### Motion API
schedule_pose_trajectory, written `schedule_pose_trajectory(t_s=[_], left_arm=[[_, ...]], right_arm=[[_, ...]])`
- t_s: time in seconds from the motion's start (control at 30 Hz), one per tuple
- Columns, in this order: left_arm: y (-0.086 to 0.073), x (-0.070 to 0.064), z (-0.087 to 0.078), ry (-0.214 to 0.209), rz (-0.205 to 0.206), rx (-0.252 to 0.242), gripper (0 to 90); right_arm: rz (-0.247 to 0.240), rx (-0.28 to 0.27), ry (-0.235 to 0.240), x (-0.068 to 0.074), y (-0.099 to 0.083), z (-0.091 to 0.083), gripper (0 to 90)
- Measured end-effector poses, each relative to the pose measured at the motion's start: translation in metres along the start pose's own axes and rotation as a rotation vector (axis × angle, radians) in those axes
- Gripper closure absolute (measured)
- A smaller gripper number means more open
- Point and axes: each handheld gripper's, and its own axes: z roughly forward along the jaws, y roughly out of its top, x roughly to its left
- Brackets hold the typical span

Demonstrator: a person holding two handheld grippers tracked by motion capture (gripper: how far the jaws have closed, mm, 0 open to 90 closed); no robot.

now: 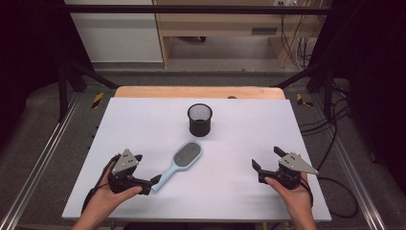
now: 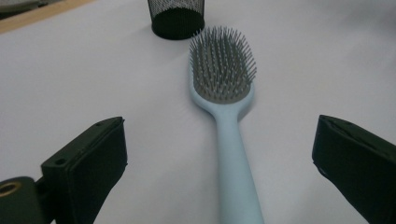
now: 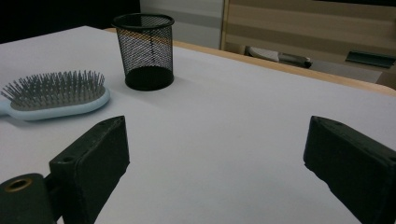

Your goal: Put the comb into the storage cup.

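hairbrush (image 1: 181, 163) diagonal, head toward cup (image 1: 199, 119)

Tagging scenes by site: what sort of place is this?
Probably a lab recording rig: a white-topped table inside a dark metal frame, loose cables on the floor, a person's left gripper at a hairbrush, mesh cup behind.

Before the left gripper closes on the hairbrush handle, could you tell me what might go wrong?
The left gripper stands open around the tail end of the hairbrush handle, so the heavier bristle head may droop or swing once lifted. The mesh cup stands just beyond the head; a forward push could knock it over.
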Motion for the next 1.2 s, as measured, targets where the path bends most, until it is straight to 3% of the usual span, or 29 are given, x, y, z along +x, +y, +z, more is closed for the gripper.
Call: schedule_pose_trajectory(t_s=[0.17,0.4,0.77,1.2], left_arm=[[-0.004,-0.005,0.013,-0.023,0.009,0.071,3.6],[-0.005,-0.007,0.02,-0.003,0.016,0.1,3.7],[-0.002,-0.008,0.039,-0.024,0.012,0.156,7.8],[0.011,-0.008,0.066,-0.026,0.018,0.186,8.6]], right_arm=[[0.008,0.01,-0.001,-0.002,-0.001,-0.001,6.2],[0.002,0.029,0.001,0.0,-0.001,0.002,6.3],[0.012,0.039,0.001,-0.001,-0.002,0.003,6.4],[0.013,0.05,0.008,-0.001,-0.003,0.004,6.5]])
